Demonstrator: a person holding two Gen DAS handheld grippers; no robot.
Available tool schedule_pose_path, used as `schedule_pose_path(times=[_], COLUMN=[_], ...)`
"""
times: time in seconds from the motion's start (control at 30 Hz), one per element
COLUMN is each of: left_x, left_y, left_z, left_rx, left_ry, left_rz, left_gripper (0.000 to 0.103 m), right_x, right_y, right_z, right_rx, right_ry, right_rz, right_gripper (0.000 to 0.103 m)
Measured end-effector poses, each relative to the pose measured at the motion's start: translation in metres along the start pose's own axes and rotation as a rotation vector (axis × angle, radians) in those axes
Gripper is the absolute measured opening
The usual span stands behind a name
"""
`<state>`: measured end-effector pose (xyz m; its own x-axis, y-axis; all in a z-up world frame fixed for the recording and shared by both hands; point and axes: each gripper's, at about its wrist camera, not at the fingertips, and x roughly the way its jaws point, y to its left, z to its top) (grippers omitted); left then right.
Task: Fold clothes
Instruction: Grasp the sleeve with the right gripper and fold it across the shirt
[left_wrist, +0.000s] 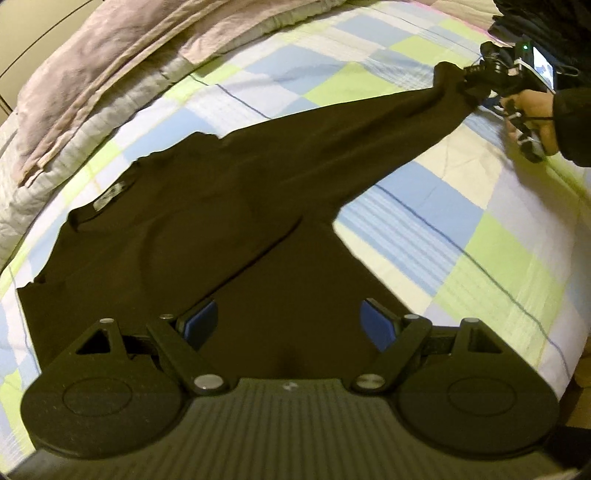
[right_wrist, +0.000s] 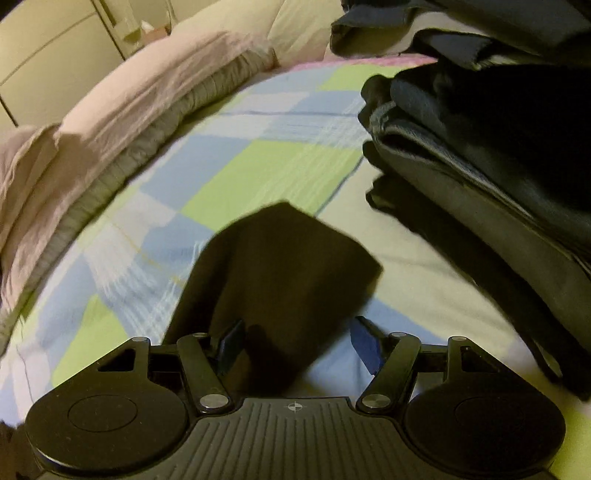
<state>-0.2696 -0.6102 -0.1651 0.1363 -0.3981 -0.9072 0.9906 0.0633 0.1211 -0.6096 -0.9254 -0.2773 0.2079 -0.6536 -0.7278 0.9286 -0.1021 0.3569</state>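
A black long-sleeved shirt (left_wrist: 207, 229) lies flat on the checked bed sheet (left_wrist: 461, 258), its neck label (left_wrist: 110, 194) to the left. My left gripper (left_wrist: 289, 323) hangs over the shirt's lower body, blue pads wide apart, with black cloth under and between them. One sleeve (left_wrist: 351, 136) stretches out to the upper right, where a hand holds my right gripper (left_wrist: 467, 79) at its end. In the right wrist view the cuff (right_wrist: 280, 258) lies between the fingers of the right gripper (right_wrist: 297, 343). It rests against the left pad, while the right pad (right_wrist: 364, 347) stands clear of it.
A rumpled pink and grey duvet (left_wrist: 92, 74) runs along the far side of the bed. A stack of folded dark clothes (right_wrist: 480, 147) sits close to the right of the cuff. The mattress drops off at the edge (left_wrist: 576, 369) on the right.
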Motion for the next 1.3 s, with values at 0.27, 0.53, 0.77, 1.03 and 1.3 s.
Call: schedule_pose_path(times=[0.27,0.53,0.77,1.03,1.3], left_x=[-0.005,-0.032,-0.073,-0.108,-0.078], left_y=[0.006,0.038,0.111,0.208,0.248], left_z=[0.005,-0.032,-0.113,-0.242,-0.269], left_rx=[-0.005,-0.077,-0.191,-0.384,-0.442], left_ry=[-0.034,-0.106,-0.155,-0.071,-0.030], left_rz=[0.010,0.024,0.076,0.190,0.151], left_gripper=[0.081,0.081,0.081,0.081,0.080], right_x=[-0.025,-0.118,-0.224,-0.209,-0.194], right_y=[0.005,0.140,0.340,0.456,0.383], right_z=[0.013,0.000,-0.141,-0.392,-0.413], right_rx=[-0.016,-0.291,-0.658,-1.099,-1.144], right_ry=[-0.025,-0.175,-0.258,0.009,0.209], right_rz=[-0.004,0.233,0.650,0.754,0.513], right_gripper=[0.006,0.006,0.006,0.079,0.079])
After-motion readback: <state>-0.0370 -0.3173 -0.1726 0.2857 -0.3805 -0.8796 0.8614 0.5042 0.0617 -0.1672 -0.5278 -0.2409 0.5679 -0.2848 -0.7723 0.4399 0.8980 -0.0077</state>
